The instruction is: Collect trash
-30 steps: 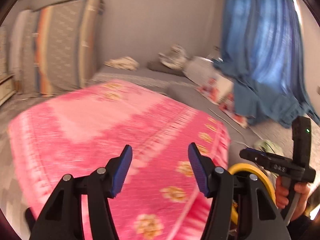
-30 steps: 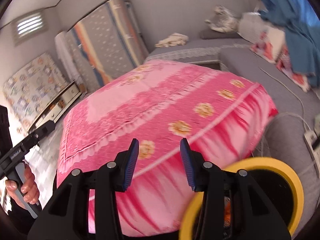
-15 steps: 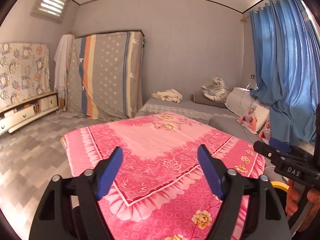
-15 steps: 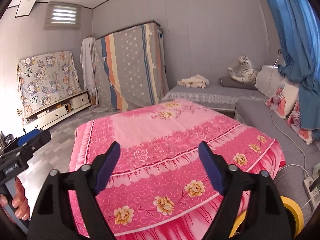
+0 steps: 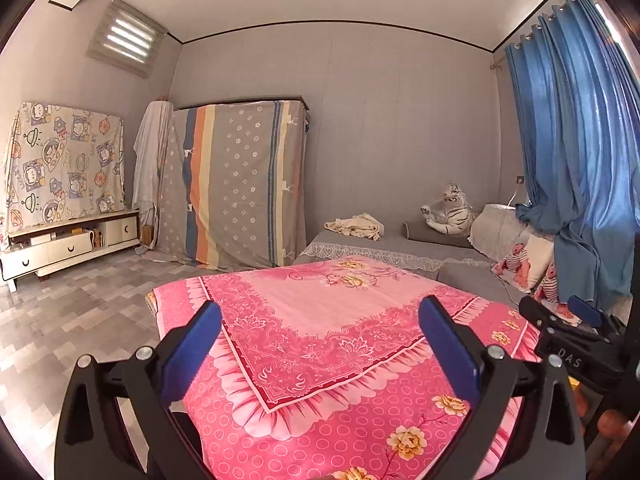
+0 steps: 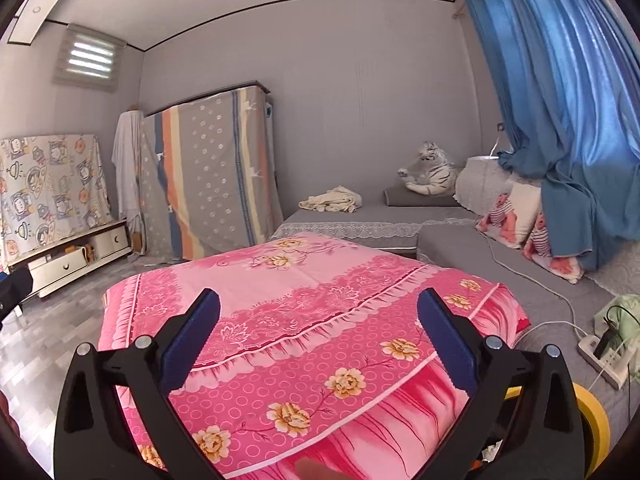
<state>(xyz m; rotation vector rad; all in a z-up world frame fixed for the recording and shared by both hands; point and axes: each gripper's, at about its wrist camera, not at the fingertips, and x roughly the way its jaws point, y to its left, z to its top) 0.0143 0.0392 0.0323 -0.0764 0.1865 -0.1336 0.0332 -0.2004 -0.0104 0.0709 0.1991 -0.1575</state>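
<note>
A yellow-rimmed black bin [image 6: 594, 416] shows at the lower right of the right wrist view, mostly hidden behind my right gripper's finger; pale scraps [image 6: 490, 454] lie inside it. My left gripper [image 5: 320, 308] is held above the pink flowered bedspread [image 5: 340, 340]. Its jaws are opening wide and nothing is between them. My right gripper [image 6: 319, 296] hovers over the same bedspread [image 6: 320, 320], its jaws also opening, with nothing between them. In the left wrist view the right gripper [image 5: 556, 310] appears at the right edge. No loose trash shows on the bedspread.
A grey corner sofa [image 6: 452, 240] carries a cream cloth [image 6: 332, 200], a plush tiger [image 6: 430, 172] and doll cushions [image 6: 508, 216]. A power strip [image 6: 602, 354] with cables lies on it. Blue curtains [image 6: 560, 100] hang at right. A low cabinet [image 5: 68, 248] and draped wardrobe [image 5: 236, 184] stand beyond tiled floor [image 5: 60, 320].
Both grippers' jaws spread much wider. Both views swung up from the bedspread and bin toward the room. The bin slid low in the right view and nearly out of the left.
</note>
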